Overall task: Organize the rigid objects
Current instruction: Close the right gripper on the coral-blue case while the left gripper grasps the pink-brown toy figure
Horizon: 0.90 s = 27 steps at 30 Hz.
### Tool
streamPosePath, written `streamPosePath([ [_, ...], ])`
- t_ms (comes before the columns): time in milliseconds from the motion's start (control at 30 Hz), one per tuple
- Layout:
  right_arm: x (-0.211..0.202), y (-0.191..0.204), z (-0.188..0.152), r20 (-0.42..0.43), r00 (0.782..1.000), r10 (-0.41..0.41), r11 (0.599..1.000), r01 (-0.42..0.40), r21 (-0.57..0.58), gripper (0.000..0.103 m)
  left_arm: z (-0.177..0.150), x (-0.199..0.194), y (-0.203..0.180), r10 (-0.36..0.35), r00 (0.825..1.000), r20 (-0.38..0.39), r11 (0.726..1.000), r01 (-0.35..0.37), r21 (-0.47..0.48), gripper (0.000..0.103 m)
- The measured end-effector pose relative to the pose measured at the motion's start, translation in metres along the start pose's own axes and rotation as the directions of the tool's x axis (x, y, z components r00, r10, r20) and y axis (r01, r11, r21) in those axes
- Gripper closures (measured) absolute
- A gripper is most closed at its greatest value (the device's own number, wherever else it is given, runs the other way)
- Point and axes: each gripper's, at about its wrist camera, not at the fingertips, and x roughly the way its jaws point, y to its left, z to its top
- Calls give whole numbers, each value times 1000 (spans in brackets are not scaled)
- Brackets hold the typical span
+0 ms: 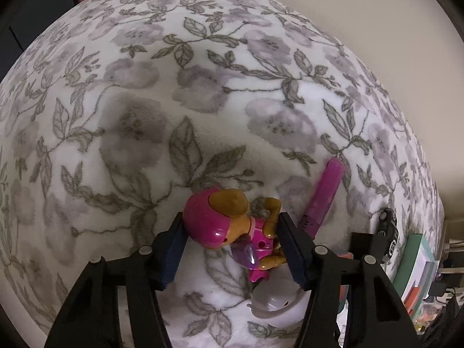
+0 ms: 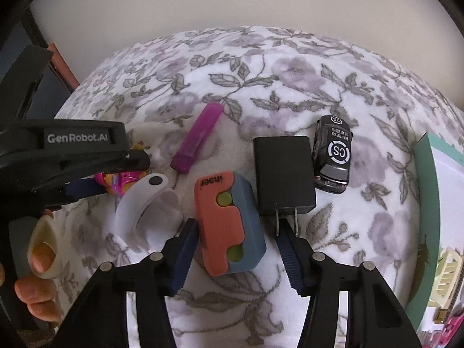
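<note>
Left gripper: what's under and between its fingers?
A pink pup figure lies on the floral blanket between the left gripper's fingers. A white curved piece sits partly under the right-hand finger; its far end is covered.

White blanket (image 2: pixel 290 58) with grey-lilac floral print, magenta-and-tan toy figure (image 1: pixel 232 226), purple tube (image 2: pixel 198 139), coral-and-blue block (image 2: pixel 229 223), black charger (image 2: pixel 282 171), black toy car (image 2: pixel 333 153)

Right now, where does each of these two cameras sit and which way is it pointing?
Left wrist: rides the left gripper, looking down its fingers at the pink toy dog between them on the floral blanket.
Right wrist: rides the right gripper, facing the orange-and-blue toy; the left gripper and the person's hand show at left.
Shared: purple stick, black toy car.
</note>
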Motion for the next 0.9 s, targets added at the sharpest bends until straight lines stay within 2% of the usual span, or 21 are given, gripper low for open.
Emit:
streamPosePath([
  [67,0,0,1,-6,1000,10,1000,-10,-3,53,0,-2,3,17,1000,-1,1000,-17,-13,40],
  [233,-5,-2,3,-21,999,33,999,-33,-8,53,4,-20,13,51,998,41,998,-50,-34,40],
  [400,-21,-10,8,-13,993,119,992,-118,32,54,9,-43,17,53,994,97,997,-47,-60,40],
  [667,-69,-19,20,90,986,142,989,-145,27,60,10,-91,1,20,978,208,999,-13,-33,40],
  [900,-83,-47,24,120,983,137,986,-146,75,61,3,-114,-26,-27,968,248,999,21,26,40],
])
